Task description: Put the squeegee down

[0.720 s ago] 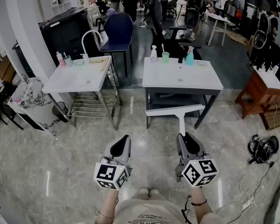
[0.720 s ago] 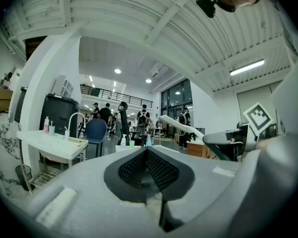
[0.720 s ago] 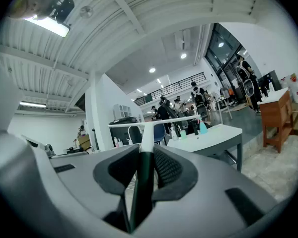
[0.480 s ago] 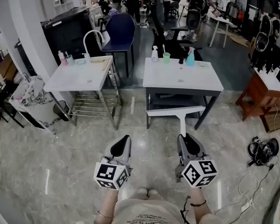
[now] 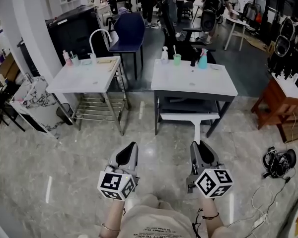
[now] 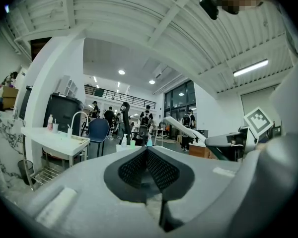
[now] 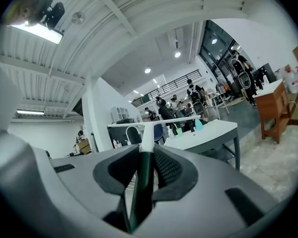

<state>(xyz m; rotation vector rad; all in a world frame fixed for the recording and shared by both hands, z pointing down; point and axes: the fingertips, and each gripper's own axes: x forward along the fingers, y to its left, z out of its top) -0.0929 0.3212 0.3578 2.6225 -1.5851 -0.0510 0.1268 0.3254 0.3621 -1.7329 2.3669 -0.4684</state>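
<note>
- Right gripper (image 5: 200, 151): level, jaws clamped on the squeegee (image 5: 190, 117) handle.
- Squeegee is off the ground, over the tiled floor (image 5: 64, 152). Its white blade sits crosswise at the far end, in front of the white table (image 5: 193, 83), low by its shelf.
- Left gripper (image 5: 127, 155): level, jaws together, nothing between them.
- Teal spray bottle (image 5: 202, 59) stands on the table's far edge.

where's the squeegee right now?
Head view, right of centre: the squeegee is gripped by its handle in the right tool, blade level before the right-hand white table.
</note>
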